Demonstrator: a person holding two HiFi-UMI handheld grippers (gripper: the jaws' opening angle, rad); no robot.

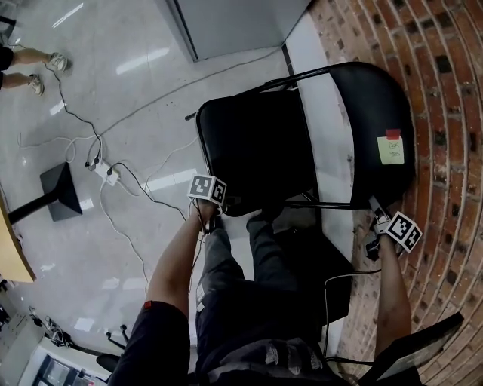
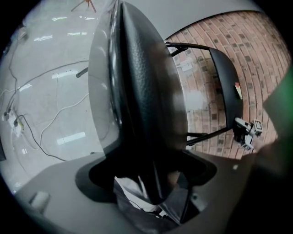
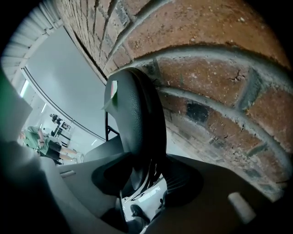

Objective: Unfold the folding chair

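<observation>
The black folding chair stands partly spread beside a brick wall, its padded seat [image 1: 256, 147] tilted up and its backrest [image 1: 373, 121] bearing a yellow note. My left gripper [image 1: 212, 217] is shut on the seat's near edge; in the left gripper view the seat pad [image 2: 142, 91] runs edge-on between the jaws of the left gripper [image 2: 153, 183]. My right gripper [image 1: 376, 207] is shut on the lower corner of the backrest. In the right gripper view the backrest [image 3: 135, 123] rises out of the right gripper [image 3: 142, 183], close to the bricks.
The brick wall [image 1: 445, 113] runs down the right side. A power strip [image 1: 106, 174] with trailing cables and a black stand base [image 1: 60, 192] lie on the glossy floor at left. A grey cabinet [image 1: 226, 22] stands behind. Another person's feet [image 1: 34, 71] show top left.
</observation>
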